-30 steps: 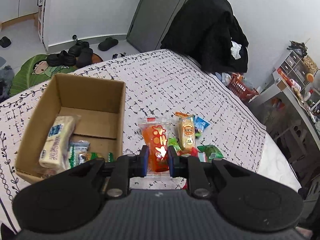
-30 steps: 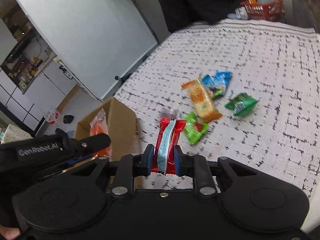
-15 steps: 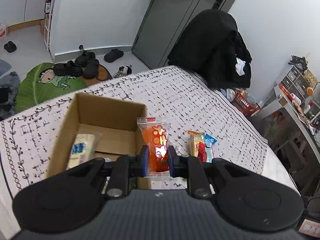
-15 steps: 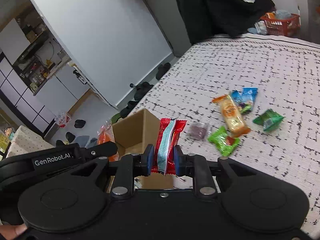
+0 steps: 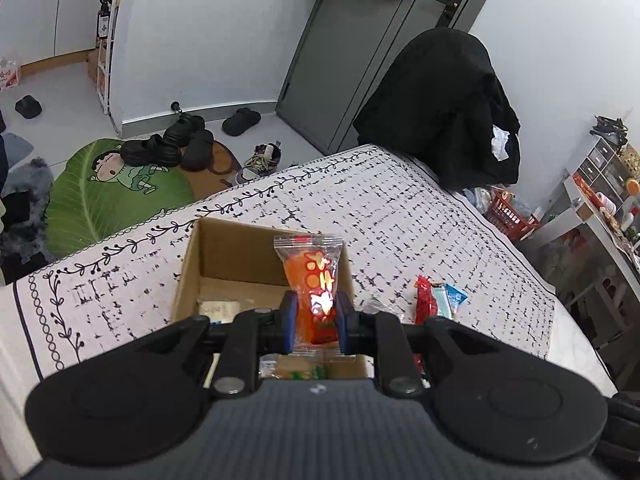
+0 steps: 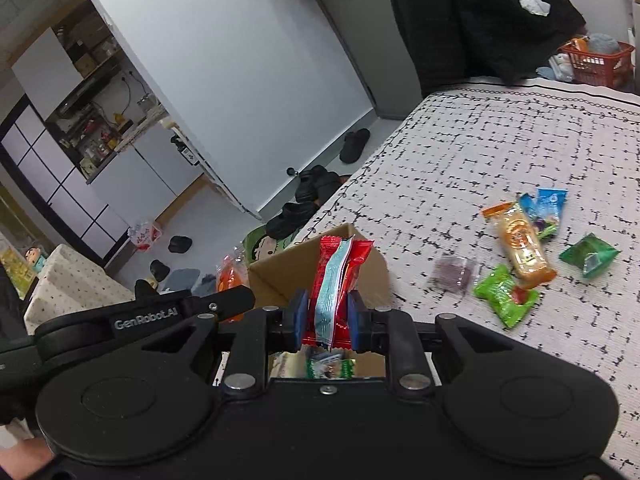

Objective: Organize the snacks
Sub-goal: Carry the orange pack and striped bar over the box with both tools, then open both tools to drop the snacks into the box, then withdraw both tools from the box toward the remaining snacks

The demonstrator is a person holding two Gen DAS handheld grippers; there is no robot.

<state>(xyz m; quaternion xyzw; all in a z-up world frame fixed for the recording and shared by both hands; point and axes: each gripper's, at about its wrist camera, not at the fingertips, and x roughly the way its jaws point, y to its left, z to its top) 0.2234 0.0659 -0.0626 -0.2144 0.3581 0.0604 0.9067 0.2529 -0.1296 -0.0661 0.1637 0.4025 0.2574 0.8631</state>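
Left wrist – left claw (image 5: 314,322) grips crinkly orange packet (image 5: 312,276) | right claw (image 6: 328,320) – red sachet (image 6: 336,280)

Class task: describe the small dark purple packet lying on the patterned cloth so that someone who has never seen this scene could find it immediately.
Start at the cardboard box on the patterned tablecloth, then look right toward the loose snacks. The purple packet lies nearest the box, just left of the bright green packet. It is the only dull, squarish, see-through packet; its neighbours are bright green, orange and blue.
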